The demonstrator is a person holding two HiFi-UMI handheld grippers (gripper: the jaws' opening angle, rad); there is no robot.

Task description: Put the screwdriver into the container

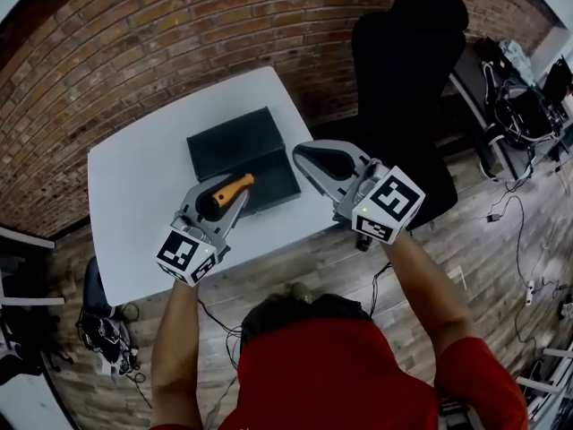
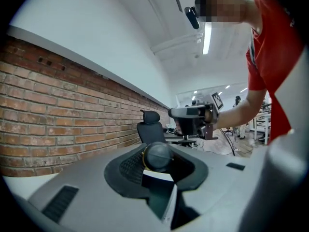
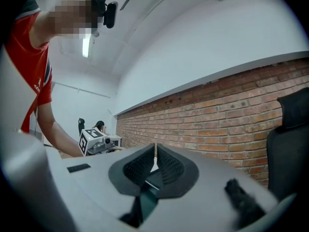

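The screwdriver, with an orange handle and a black butt end, is held in my left gripper above the front edge of the flat black container on the white table. In the left gripper view the round black butt sits clamped between the ribbed pads. My right gripper hovers at the container's right side, its jaws shut with nothing between them. The right gripper view shows its pads nearly touching.
A black office chair stands at the table's far right corner. A brick wall runs behind the table. Cables and equipment lie on the wooden floor at right. A dark bag sits on the floor left of the table.
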